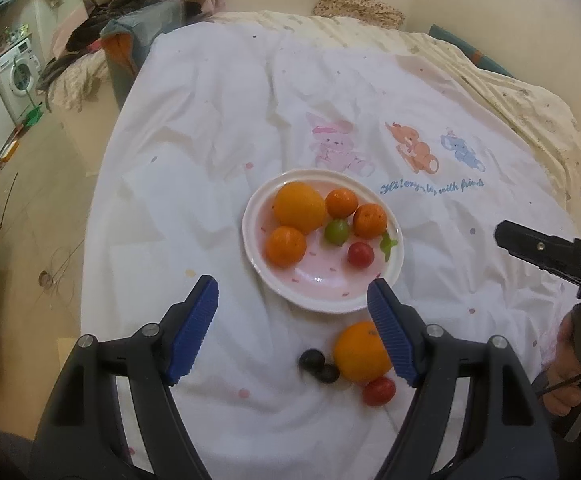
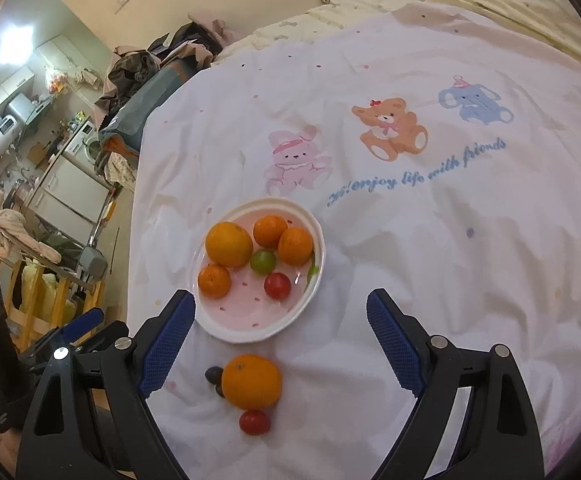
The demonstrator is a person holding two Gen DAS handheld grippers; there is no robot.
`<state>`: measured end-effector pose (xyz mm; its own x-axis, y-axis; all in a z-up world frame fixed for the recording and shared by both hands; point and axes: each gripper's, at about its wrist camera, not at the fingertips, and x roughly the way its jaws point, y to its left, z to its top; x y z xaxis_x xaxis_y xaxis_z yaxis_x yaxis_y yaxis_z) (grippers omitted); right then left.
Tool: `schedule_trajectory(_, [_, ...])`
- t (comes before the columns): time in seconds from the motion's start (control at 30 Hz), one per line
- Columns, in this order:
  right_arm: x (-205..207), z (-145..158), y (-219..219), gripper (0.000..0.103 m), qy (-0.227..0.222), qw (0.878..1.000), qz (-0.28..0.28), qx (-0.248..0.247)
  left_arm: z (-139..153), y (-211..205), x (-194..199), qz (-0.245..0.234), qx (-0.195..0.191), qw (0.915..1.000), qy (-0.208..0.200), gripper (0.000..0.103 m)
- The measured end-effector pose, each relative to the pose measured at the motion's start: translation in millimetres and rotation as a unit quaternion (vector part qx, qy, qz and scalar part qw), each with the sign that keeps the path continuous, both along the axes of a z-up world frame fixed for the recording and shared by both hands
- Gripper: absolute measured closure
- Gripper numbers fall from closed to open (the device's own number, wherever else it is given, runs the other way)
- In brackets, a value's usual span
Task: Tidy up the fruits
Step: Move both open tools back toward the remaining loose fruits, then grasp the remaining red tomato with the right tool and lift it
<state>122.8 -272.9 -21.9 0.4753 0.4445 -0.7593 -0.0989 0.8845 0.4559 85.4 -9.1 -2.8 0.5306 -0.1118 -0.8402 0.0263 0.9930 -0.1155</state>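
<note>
A white bedspread (image 2: pixel 410 264) printed with a pink rabbit, a brown bear and a blue elephant covers the bed and fills most of both views. At its far left edge, around ten o'clock, a heap of dark clothes (image 1: pixel 138 4) lies on a grey-blue seat, and farther left a washing machine (image 1: pixel 16 68) stands against the kitchen wall.

The left gripper (image 1: pixel 292 308) hangs above the cloth with its blue-padded jaws wide apart and nothing between them. The right gripper (image 2: pixel 280 316) is likewise spread, its pads touching nothing; from the left wrist camera its black body shows at three o'clock, with a hand (image 1: pixel 566 364) wrapped round the handle.

A white plate with a pink centre (image 2: pixel 226 328) sits mid-cloth. On it lie a large orange (image 2: pixel 228 244) at ten o'clock, three smaller mandarins (image 2: pixel 295 245) around it, a green plum (image 2: pixel 263 261) in the middle and a red plum (image 2: pixel 277 286) at five o'clock.

Off the plate, toward six o'clock, a loose orange (image 2: pixel 251 381) rests on the cloth. Two dark grapes (image 1: pixel 311 360) lie just at its nine o'clock side, partly hidden behind it from the right wrist camera, and a second red plum (image 2: pixel 254 422) touches it at six o'clock. In the left wrist view the right-hand pad overlaps the edge of this orange.
</note>
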Motion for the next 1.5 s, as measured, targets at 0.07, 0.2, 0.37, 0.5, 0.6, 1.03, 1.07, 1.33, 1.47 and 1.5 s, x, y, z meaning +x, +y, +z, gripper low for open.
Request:
schedule_trajectory(0.07, [-8,0,-3,0.013,0.003,1.0,-0.007,0.002,2,2,-5,0.005,0.001,1.0,-0.003,0.029])
schedule_trajectory(0.2, [-21,-2,-8,0.013,0.008,1.0,-0.018,0.003,5,4,-18,0.015,0.004,0.9998,-0.01,0.029])
schedule_trajectory(0.37, [-34,-9,-14,0.013,0.023,0.999,-0.031,0.003,0,2,-29,0.018,0.008,0.9998,-0.002,0.029])
schedule_trajectory(0.5, [-42,-13,-11,0.013,0.031,0.999,-0.03,0.0,-7,0,-35,0.015,0.001,0.9998,0.015,0.029])
schedule_trajectory(0.6, [-48,-17,-7,0.013,0.035,0.999,-0.027,-0.002,-11,-3,-39,0.012,0.013,0.9997,0.015,0.029])
schedule_trajectory(1.03, [-53,-47,2,0.013,0.087,0.996,-0.033,-0.009,-31,10,-34,0.044,0.009,0.9983,0.038,0.029])
schedule_trajectory(1.07, [-53,-49,3,0.013,0.091,0.995,-0.033,-0.009,-32,12,-33,0.047,0.005,0.998,0.042,0.029])
schedule_trajectory(1.33, [-51,-61,4,0.013,0.117,0.993,-0.029,0.002,-38,19,-31,0.065,0.001,0.9963,0.056,0.029])
schedule_trajectory(1.47, [-50,-70,2,0.013,0.142,0.989,-0.026,0.03,-40,24,-29,0.078,0.002,0.995,0.062,0.029])
schedule_trajectory(1.5, [-50,-72,3,0.013,0.146,0.989,-0.022,0.032,-40,25,-29,0.081,0.0,0.9948,0.063,0.029])
